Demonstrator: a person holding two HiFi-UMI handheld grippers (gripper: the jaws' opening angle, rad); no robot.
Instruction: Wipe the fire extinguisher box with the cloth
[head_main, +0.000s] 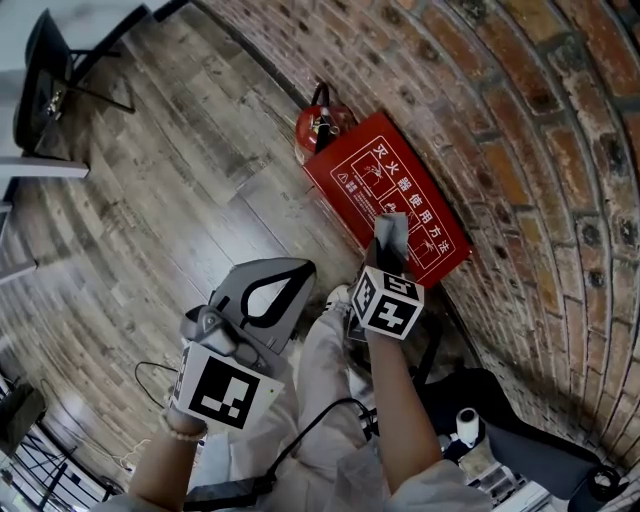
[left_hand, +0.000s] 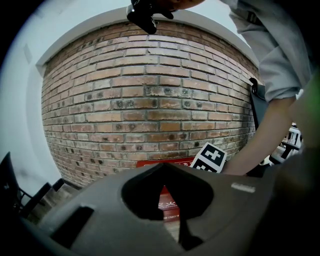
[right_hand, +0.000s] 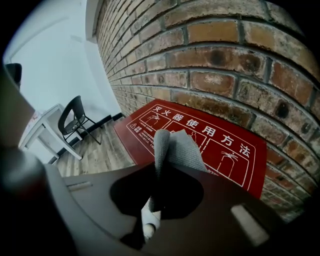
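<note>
My right gripper (right_hand: 156, 202) has its jaws clamped on a folded grey cloth (right_hand: 176, 149), whose free end lies over the white-lettered top of the red fire extinguisher box (head_main: 372, 172). The box sits on the wooden floor (head_main: 180, 170) against the brick wall (head_main: 520, 120). My left gripper (head_main: 290, 280) hangs nearer, left of the box, with its jaws closed on nothing.

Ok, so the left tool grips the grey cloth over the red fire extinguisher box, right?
No, the right tool grips the grey cloth over the red fire extinguisher box; the right gripper view shows it. The left tool holds nothing.
</note>
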